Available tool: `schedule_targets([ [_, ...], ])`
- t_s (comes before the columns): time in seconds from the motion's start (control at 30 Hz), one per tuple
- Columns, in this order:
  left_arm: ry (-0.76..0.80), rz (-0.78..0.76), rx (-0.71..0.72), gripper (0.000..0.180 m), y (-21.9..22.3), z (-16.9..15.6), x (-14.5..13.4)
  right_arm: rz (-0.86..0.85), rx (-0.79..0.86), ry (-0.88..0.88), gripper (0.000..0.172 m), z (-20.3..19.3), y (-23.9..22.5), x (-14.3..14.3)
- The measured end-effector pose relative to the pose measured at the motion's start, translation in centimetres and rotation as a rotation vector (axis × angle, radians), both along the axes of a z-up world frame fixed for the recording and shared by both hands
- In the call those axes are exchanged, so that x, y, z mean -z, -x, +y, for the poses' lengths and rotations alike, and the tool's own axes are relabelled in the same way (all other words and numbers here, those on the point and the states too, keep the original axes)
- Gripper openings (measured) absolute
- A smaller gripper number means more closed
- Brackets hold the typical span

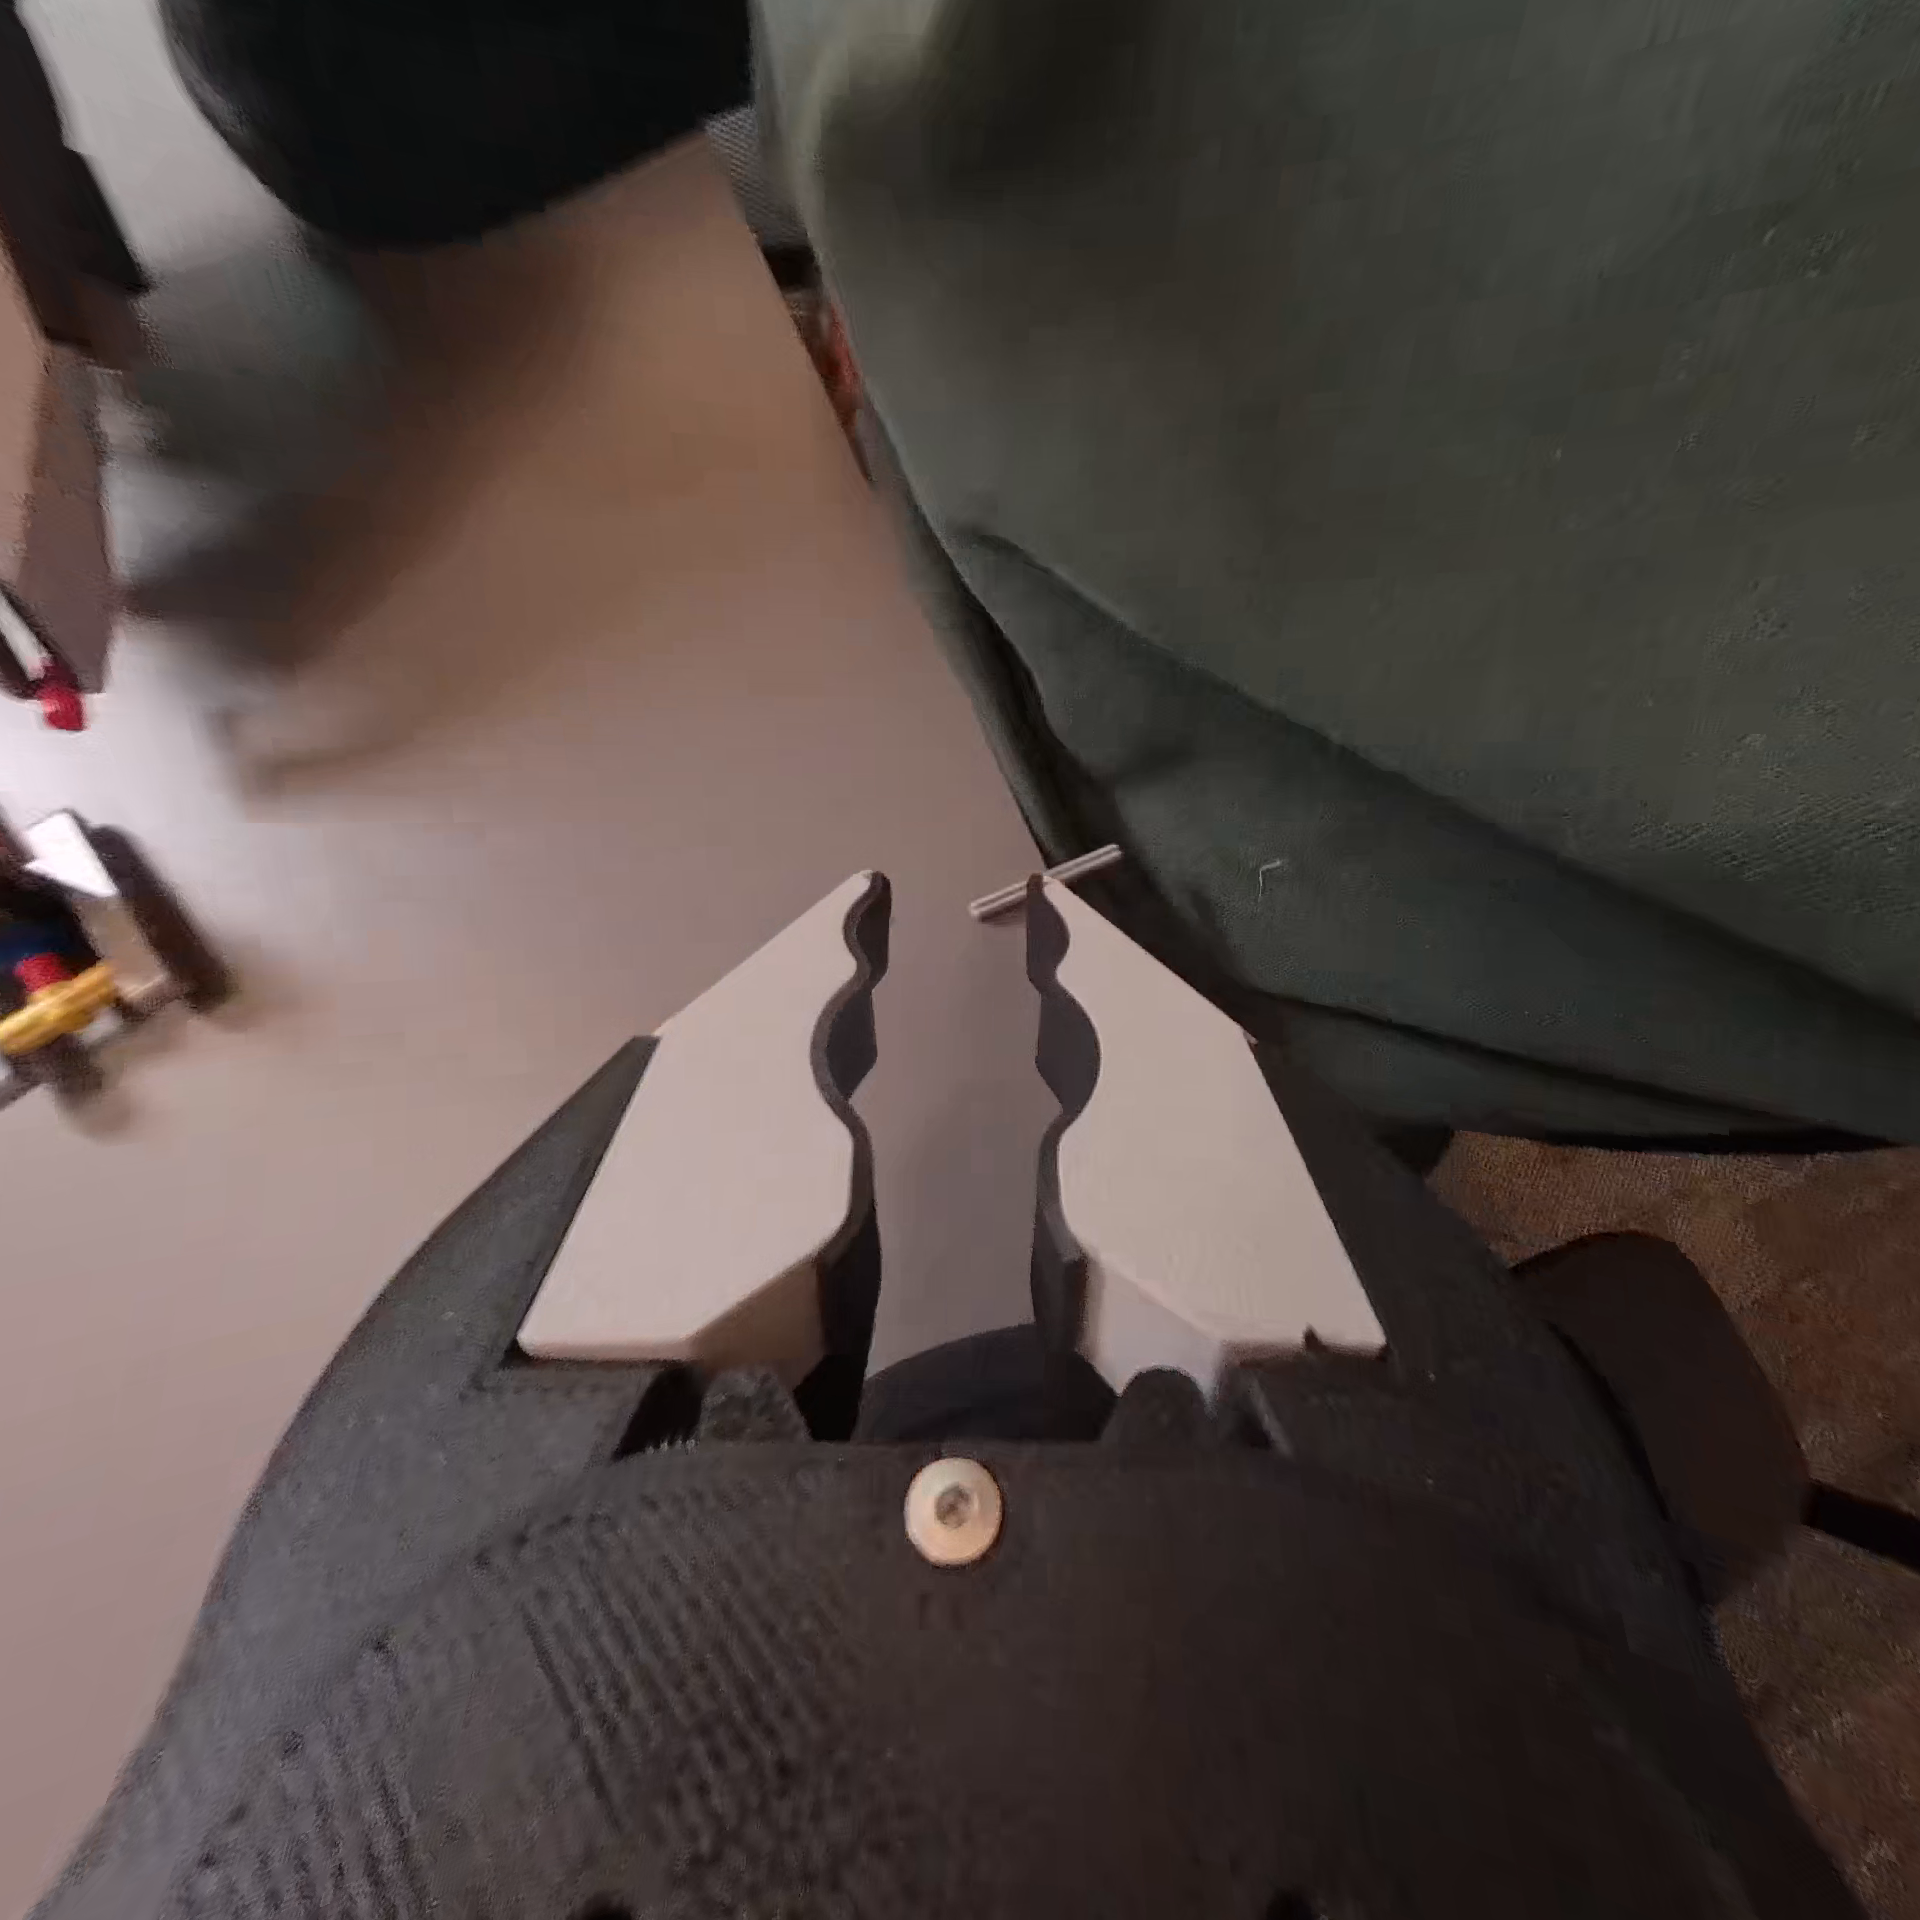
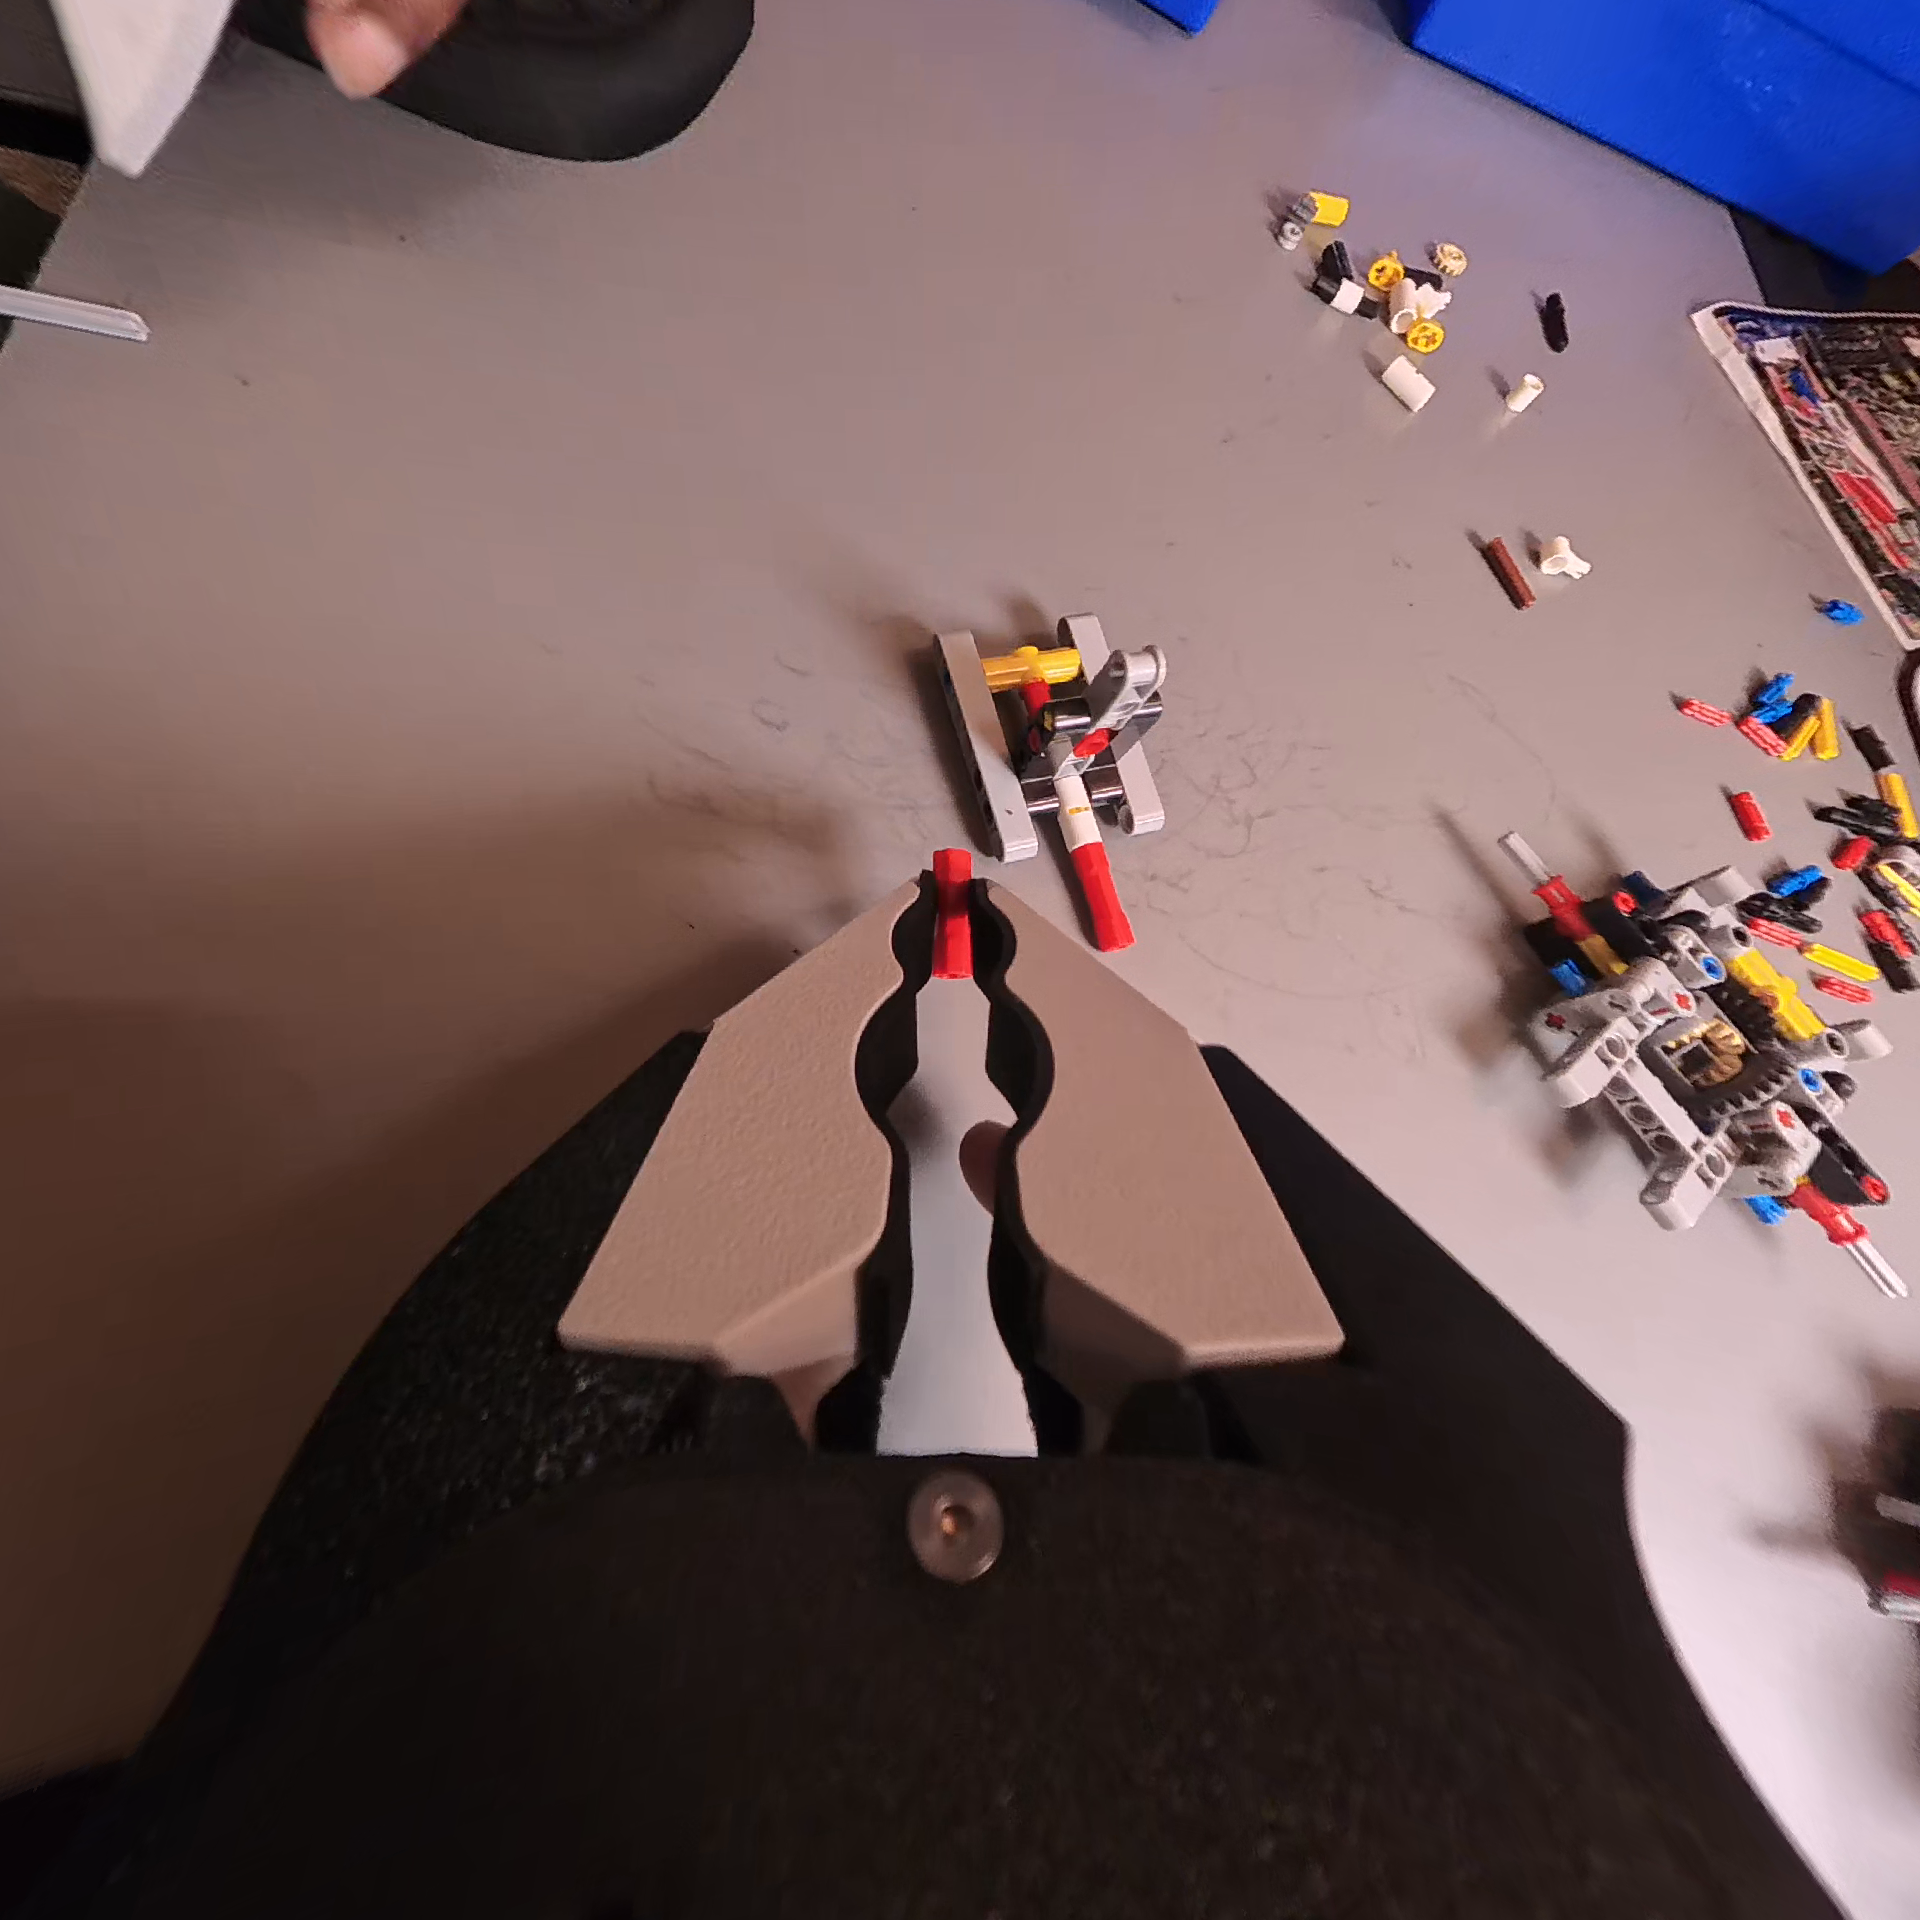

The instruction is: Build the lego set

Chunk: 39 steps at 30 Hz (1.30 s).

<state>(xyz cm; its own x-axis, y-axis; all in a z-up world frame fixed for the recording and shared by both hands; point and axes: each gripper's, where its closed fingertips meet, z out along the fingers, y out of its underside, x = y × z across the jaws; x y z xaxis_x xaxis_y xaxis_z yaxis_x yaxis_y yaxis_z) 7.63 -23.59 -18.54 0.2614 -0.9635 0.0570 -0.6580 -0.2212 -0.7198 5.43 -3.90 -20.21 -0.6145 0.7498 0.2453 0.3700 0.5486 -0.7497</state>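
A small red pin [image 2: 950, 914] sits pinched between the right gripper [image 2: 950, 885] fingers, just above the grey tabletop [image 2: 520, 520], near a small grey brick frame [image 2: 1049, 727]. The left gripper [image 1: 958, 883] fingers are spread, holding nothing, beside a thin grey rod [image 1: 1044, 883] and dark green cloth [image 1: 1455, 520]

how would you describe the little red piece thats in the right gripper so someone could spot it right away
On the grey table, find the right gripper. Clamped between its fingertips is a short red plastic rod, its end poking past them. Unlike the longer red-and-white rod beside it, it is all red and joined to nothing.
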Motion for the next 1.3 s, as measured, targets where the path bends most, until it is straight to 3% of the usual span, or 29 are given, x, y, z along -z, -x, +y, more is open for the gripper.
schedule_targets([
  [0.23,-0.026,0.143,0.165,0.031,-1.9,-1.6,3.0,-0.001,0.014,0.024,0.004,0.3,-0.3,-0.2],
  [0.37,-0.01,0.136,0.158,0.017,-1.8,-1.0,3.6,0.002,0.016,0.031,0.004,0.4,-0.7,-0.5],
  [0.47,0.001,0.107,0.028,0.003,-1.2,1.0,3.6,0.0,0.016,0.023,0.004,0.7,-1.0,-0.5],
  [0.83,0.062,-0.005,-0.549,0.003,3.4,12.5,3.2,-0.002,-0.016,-0.011,0.004,0.7,-1.3,-0.1],
  [1.07,0.193,-0.09,-0.594,0.003,1.8,16.6,2.6,0.03,-0.067,-0.045,0.004,-0.4,-1.3,-0.1],
  [1.3,0.268,-0.108,-0.613,0.003,1.7,17.3,3.1,0.022,-0.105,-0.077,0.004,-1.1,-1.4,0.8],
])
